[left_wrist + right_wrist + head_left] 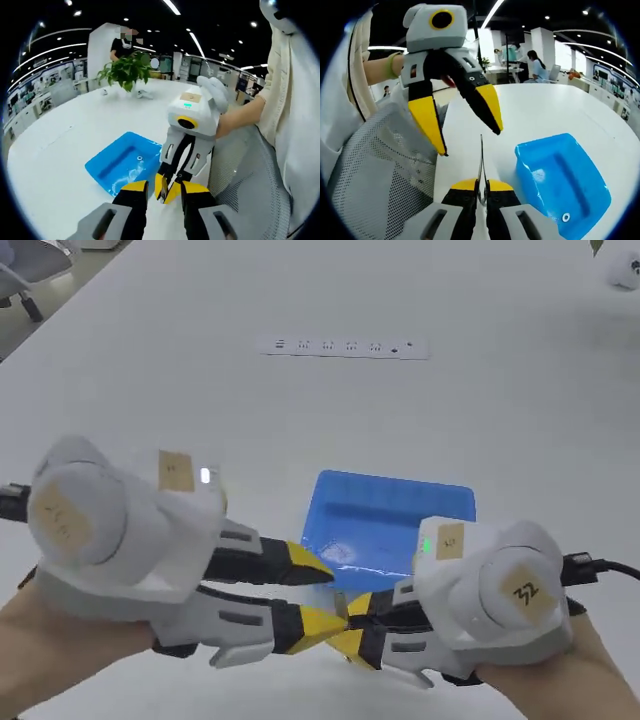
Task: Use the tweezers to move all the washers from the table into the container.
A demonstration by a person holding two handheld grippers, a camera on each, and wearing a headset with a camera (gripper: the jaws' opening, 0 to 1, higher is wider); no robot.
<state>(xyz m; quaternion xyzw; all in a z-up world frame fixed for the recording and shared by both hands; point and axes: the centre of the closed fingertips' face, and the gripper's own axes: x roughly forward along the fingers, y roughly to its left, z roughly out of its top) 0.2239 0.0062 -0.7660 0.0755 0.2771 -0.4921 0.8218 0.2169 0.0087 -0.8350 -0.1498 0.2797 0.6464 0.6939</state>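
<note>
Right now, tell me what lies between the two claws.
The tweezers. The right claw is shut on them, and they reach toward the gap of the open left claw. The right gripper view shows this most clearly.

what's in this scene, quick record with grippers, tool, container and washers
left gripper: open, jaws spread, holding nothing, pointed at the right gripper
right gripper: shut on tweezers, which point forward
blue container: on the white table, just beyond both grippers
washer: one lying on the blue container floor, near a wall
power strip: on the white table, past the blue container
</note>
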